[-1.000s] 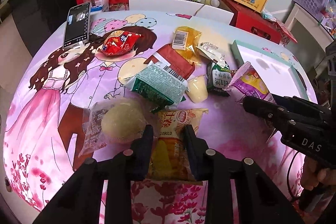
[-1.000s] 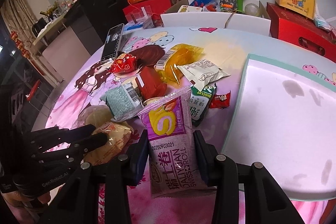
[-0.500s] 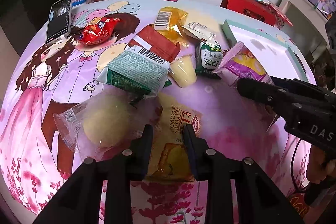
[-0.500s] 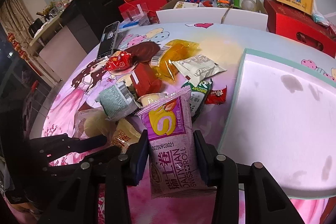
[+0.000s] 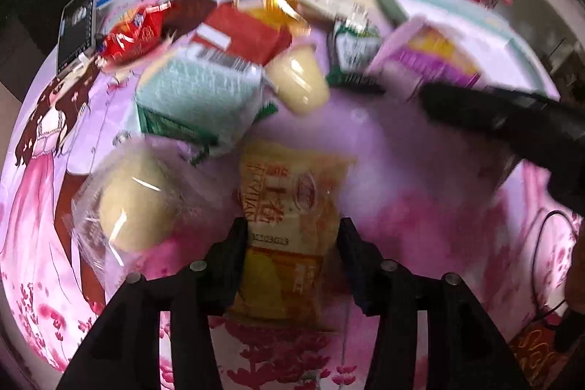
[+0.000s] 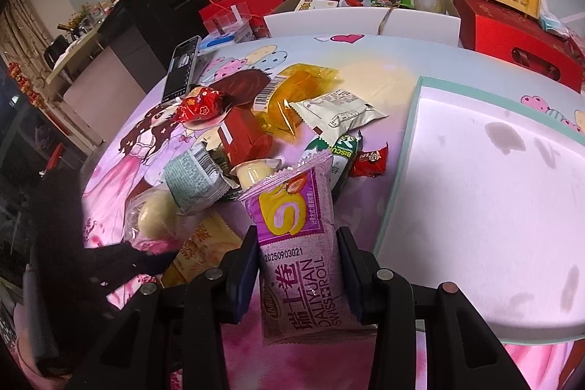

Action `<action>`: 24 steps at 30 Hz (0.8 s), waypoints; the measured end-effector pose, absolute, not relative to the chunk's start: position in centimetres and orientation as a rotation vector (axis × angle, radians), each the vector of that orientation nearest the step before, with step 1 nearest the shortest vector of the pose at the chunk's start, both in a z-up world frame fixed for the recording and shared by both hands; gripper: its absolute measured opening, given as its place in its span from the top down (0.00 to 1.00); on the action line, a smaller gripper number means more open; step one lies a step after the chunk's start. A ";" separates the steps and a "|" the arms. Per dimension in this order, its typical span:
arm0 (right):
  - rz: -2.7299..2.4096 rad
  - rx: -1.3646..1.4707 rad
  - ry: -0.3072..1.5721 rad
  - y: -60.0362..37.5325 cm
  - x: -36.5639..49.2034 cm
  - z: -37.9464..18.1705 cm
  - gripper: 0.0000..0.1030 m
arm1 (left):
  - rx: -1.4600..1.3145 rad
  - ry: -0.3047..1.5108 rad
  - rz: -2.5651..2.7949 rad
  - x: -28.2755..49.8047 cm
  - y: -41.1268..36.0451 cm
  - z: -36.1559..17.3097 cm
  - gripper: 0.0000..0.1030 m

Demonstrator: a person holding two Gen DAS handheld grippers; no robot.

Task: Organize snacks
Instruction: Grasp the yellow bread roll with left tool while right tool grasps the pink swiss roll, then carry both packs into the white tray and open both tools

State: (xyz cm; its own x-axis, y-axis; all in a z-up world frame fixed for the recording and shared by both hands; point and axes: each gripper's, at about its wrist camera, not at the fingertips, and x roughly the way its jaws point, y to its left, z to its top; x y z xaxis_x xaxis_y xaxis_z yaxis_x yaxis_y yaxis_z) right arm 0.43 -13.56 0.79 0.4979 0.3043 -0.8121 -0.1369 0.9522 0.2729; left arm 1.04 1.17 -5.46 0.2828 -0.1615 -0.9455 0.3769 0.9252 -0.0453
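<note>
Left hand-held gripper (image 5: 290,236), jaws just opening, straddles the yellow roll packet (image 5: 289,207) lying on the counter (image 5: 420,178). Right hand-held gripper (image 6: 298,253) clamps the purple Swiss roll packet (image 6: 299,243). Advise clearing the left jaws upward before withdrawing.

On the tabletop (image 6: 365,68) the snack pile (image 6: 278,134) lies left of the tray (image 6: 493,207), with the phone (image 6: 181,68) behind it. A swiss roll pack (image 6: 303,262) sits between my right claw (image 6: 298,265) fingers, nearest me. Boxes (image 6: 512,28) stand behind the tabletop's far edge.

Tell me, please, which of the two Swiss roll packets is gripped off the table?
The purple Swiss roll packet, clamped in the right tongs; the yellow packet lies flat on the tablecloth.
</note>
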 end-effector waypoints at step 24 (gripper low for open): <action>0.173 0.294 0.903 -19.3 -0.2 3.8 0.58 | 0.184 1.075 -0.403 0.7 0.0 0.9 0.64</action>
State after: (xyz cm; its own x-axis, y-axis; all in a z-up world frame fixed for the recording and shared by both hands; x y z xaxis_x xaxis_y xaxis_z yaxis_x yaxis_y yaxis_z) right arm -0.23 -19.30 3.78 0.6094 0.2701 -0.7454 -0.0250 0.9462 0.3225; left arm 0.66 -0.01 0.91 0.4119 -0.2301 -0.8817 0.4066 0.9123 -0.0482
